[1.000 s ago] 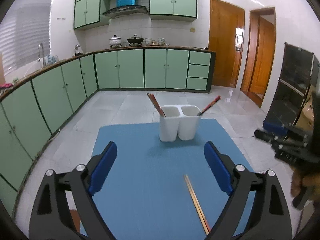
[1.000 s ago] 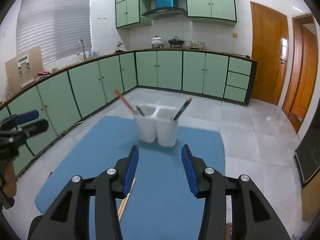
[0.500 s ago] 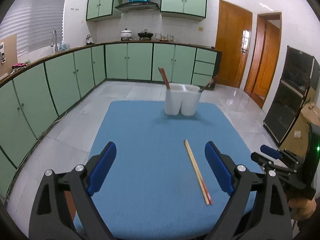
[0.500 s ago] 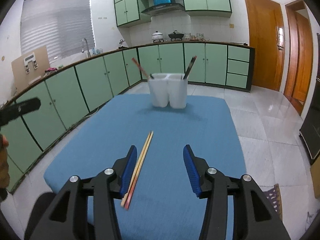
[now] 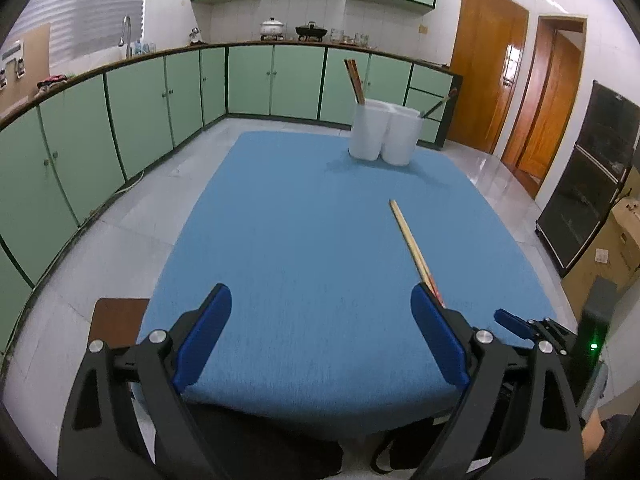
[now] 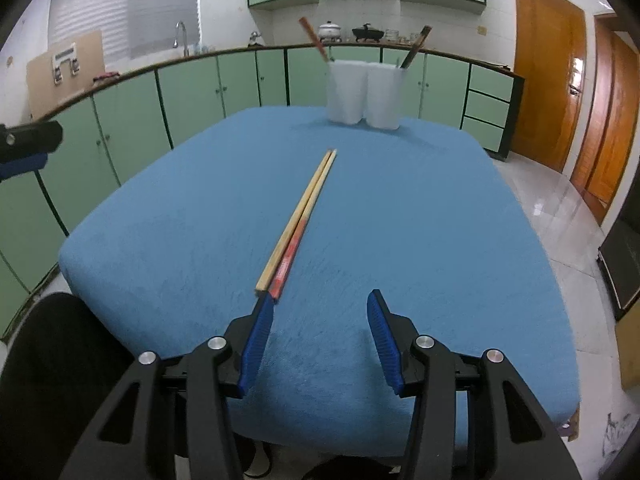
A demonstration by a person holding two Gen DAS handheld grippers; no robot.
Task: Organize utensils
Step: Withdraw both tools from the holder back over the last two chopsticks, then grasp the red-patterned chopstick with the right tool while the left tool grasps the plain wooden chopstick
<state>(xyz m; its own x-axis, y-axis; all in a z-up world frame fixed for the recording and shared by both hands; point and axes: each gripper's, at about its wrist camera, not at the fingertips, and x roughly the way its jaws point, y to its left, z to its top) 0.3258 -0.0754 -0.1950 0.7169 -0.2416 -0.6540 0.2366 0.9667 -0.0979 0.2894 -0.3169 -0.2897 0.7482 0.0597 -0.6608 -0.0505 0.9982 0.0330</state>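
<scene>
Now, left wrist view:
Left tool: jaws wide, nothing between them, over the near table edge.
Chopsticks: flat on the blue cloth, near end hidden behind the right pad.
Holder: white, twin-cup, far side, sticks already in each cup.

Right wrist view:
Right tool: jaws part open, empty; left pad tip just beside the red ends.
Chopsticks: pair side by side, pointing at the holder.
Handling: likely light, stiff, smooth and prone to roll; pinch both together around mid-length.
Writing: none readable.
</scene>
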